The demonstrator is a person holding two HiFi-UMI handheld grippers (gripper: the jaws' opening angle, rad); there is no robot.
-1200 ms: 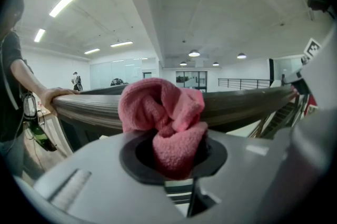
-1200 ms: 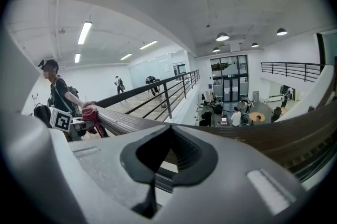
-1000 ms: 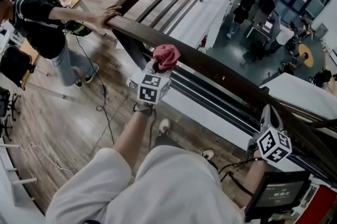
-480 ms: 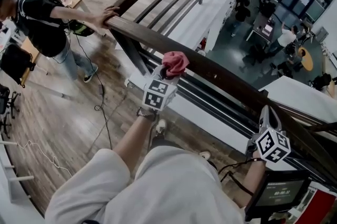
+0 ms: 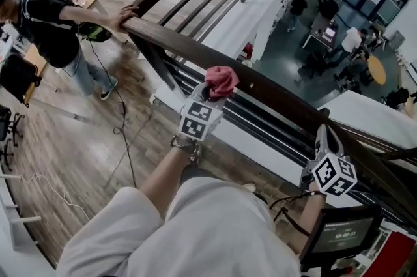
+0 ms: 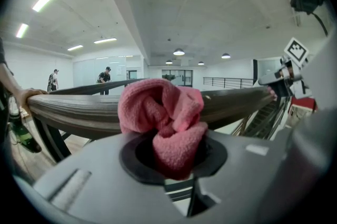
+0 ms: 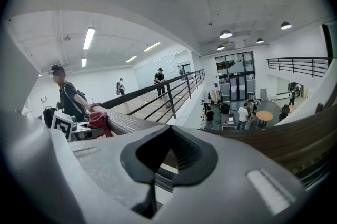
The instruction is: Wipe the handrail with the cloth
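Our left gripper, in the middle of the head view, has its jaws pressed onto a wad of the cloth. The left gripper view shows the pink folds filling the round gap between the pads and bulging out above them. The bunched top of the cloth lies against the near side and top of the handrail, the dark wooden bar that runs from upper left to lower right.

We judge the cloth to be light, soft and a little fuzzy. It will squash to the rounded rail and drag rather than glide. The hold is best deep in the bunch, as it is here, with enough left free in front to do the wiping. A pinch on a thin edge would probably pull loose under a firm stroke. Past the rail the floor drops to a lower hall, so a dropped cloth would be gone. The rail looks stiff, fixed and smooth, and can take pressure.

Our right gripper, at lower right, has its jaws together on nothing. It sits close by the rail, but we cannot tell whether it touches. At upper left another person's hand rests on the rail, well apart from the cloth.
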